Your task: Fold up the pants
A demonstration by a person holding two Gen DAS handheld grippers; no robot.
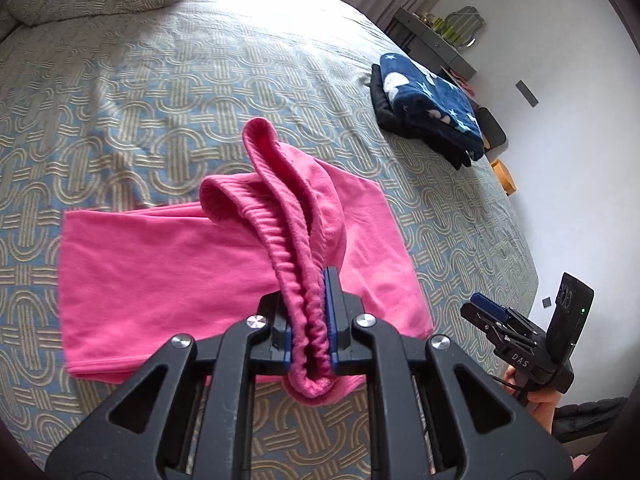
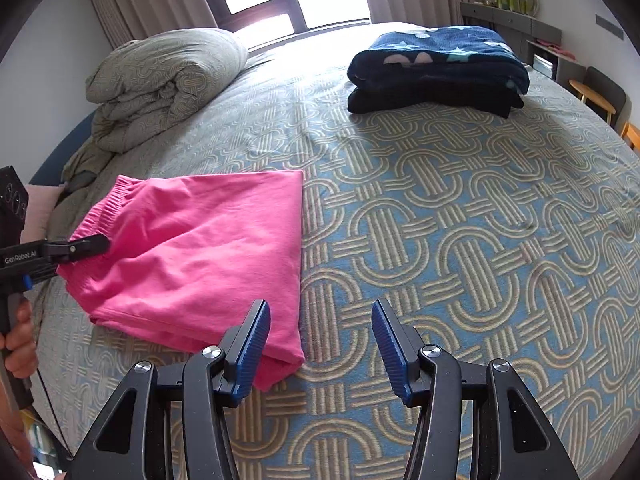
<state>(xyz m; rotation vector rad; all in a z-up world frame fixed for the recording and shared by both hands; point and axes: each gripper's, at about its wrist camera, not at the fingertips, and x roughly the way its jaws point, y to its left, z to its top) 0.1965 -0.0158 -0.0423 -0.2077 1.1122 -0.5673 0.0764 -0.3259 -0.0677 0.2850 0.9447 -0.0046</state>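
Pink pants point(image 1: 160, 272) lie partly folded on the patterned bed cover point(image 1: 120, 100). My left gripper point(image 1: 310, 276) is shut on the pants' gathered elastic waistband, which is lifted off the bed and arches up in front of the camera. In the right wrist view the pants point(image 2: 208, 248) are at the left, with the left gripper point(image 2: 102, 243) clamping the waistband edge. My right gripper point(image 2: 320, 320) stands open above the bed beside the pants' near corner, with nothing between its blue pads point(image 2: 252, 352). It also shows at the right edge of the left wrist view, the right gripper point(image 1: 486, 306).
A folded navy star-patterned blanket point(image 2: 440, 56) sits on dark folded clothes point(image 2: 432, 98) at the bed's far right. A bundled duvet point(image 2: 168, 80) lies at the far left. A dresser point(image 2: 508, 20) and chairs point(image 2: 600, 96) stand past the bed's right edge.
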